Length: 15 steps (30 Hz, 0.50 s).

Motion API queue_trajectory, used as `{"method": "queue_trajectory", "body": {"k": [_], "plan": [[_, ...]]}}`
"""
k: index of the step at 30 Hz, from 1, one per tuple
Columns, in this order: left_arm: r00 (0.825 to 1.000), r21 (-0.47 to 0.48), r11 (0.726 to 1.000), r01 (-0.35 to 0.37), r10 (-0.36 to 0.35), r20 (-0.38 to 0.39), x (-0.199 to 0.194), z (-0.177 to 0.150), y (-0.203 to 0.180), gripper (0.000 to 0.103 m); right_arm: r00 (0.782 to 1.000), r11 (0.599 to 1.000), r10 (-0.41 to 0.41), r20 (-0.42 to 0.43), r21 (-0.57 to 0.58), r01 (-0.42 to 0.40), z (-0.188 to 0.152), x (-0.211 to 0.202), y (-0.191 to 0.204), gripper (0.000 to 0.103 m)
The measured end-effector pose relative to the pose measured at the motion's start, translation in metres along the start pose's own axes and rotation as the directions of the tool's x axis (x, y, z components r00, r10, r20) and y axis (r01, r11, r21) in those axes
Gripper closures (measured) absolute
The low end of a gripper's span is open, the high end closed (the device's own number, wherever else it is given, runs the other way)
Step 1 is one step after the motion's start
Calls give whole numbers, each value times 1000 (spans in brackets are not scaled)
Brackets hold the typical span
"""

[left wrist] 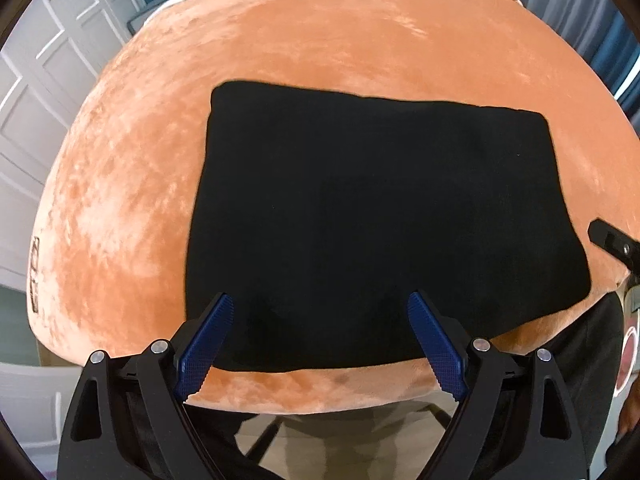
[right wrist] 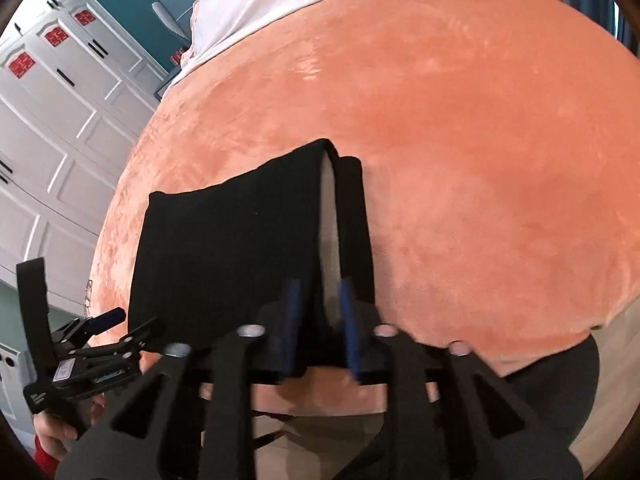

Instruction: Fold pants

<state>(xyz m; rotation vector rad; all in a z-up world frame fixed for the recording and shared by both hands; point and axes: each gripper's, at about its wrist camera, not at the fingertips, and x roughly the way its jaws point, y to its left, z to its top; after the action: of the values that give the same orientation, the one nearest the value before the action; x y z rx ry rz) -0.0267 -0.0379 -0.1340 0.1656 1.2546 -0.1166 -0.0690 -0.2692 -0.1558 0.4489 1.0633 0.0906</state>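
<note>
The black pants (left wrist: 380,220) lie folded into a compact rectangle on the orange blanket (left wrist: 132,184), seemingly finished, with the left gripper (left wrist: 320,312) wide open and the right gripper (right wrist: 320,300) partly open, both empty.

The left gripper (left wrist: 320,308) points steeply downward with its blue-padded jaws spread wide, while the right gripper (right wrist: 320,300), blurred, angles down with its jaws partly apart and nothing pinched.
</note>
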Motion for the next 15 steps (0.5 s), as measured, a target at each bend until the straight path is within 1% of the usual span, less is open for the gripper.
{"method": "queue_trajectory", "body": {"k": [1, 2, 3, 4, 5, 6, 7, 9, 11, 12, 13, 14, 15], "plan": [[1000, -4, 1000, 10, -10, -13, 3, 1, -1, 16, 1000, 1000, 1, -7, -3, -1, -1, 4, 1, 62], [1000, -3, 1000, 19, -19, -23, 6, 1, -2, 16, 1000, 1000, -7, -18, -15, 6, -2, 13, 4, 62], [1000, -2, 1000, 17, -17, -17, 7, 2, -2, 16, 997, 998, -46, -54, -52, 43, -5, 28, 6, 62], [1000, 4, 1000, 9, -9, -2, 6, 2, -1, 16, 993, 993, -89, -76, -78, 83, -5, 45, 6, 58], [1000, 13, 1000, -3, 3, 11, 6, 3, 1, 16, 993, 996, -79, -85, -41, 76, -5, 54, -2, 51], [999, 24, 999, -33, 33, 23, 5, 3, 7, 16, 994, 998, -61, -88, 11, 62, -1, 51, -7, 51], [998, 16, 999, -49, 48, 34, 3, 3, 15, 16, 994, 997, -50, -94, 47, 55, 2, 46, -8, 51], [998, -46, 999, -23, 26, 64, -2, 1, 44, 16, 996, 997, -67, -67, 44, 70, 5, 31, -3, 46], [998, -140, 990, -2, 11, 59, 1, 0, 77, 16, 993, 996, -93, -71, -3, 93, 5, 32, 1, 16], [1000, -199, 980, 8, -2, 28, 10, 0, 96, 16, 989, 993, -119, -84, -29, 117, 4, 38, 0, 14], [1000, -233, 972, 24, -24, 2, 18, 0, 107, 16, 984, 990, -138, -108, -38, 135, 4, 44, -3, 14], [996, -261, 962, 81, -90, -21, 31, -1, 116, 16, 983, 992, -126, -135, -25, 124, 3, 54, -7, 14], [992, -266, 957, 114, -126, -29, 38, -1, 119, 16, 988, 997, -53, -146, 41, 59, 0, 62, -14, 13]]}}
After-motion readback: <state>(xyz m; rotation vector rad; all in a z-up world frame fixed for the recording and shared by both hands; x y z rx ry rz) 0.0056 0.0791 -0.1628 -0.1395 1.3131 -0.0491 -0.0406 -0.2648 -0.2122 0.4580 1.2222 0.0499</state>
